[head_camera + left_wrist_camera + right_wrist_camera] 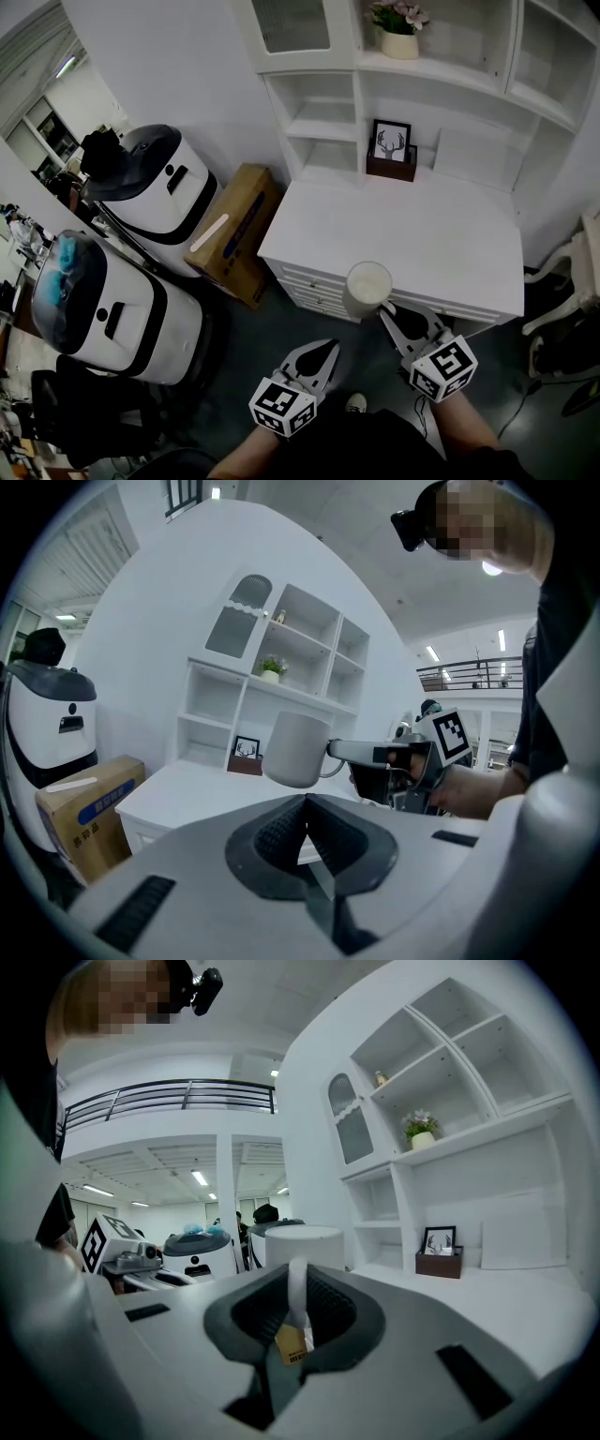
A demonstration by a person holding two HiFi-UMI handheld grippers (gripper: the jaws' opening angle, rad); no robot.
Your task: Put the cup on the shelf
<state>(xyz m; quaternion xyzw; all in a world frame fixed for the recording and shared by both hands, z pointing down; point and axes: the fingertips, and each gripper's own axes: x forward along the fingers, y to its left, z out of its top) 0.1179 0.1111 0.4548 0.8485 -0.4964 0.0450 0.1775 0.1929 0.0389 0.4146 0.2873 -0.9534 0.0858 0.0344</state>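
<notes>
Office-like lab: white service robots (159, 192), mezzanine railing (169, 1094), strip lights (199, 1177).

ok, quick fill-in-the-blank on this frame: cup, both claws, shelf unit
1. The right claw is shut on the white cup, gripping it by its ____.
2. The left claw is shut and holds ____.
3. The potted plant stands on a shelf ____ the framed picture.

Missing words: handle; nothing; above.
</notes>
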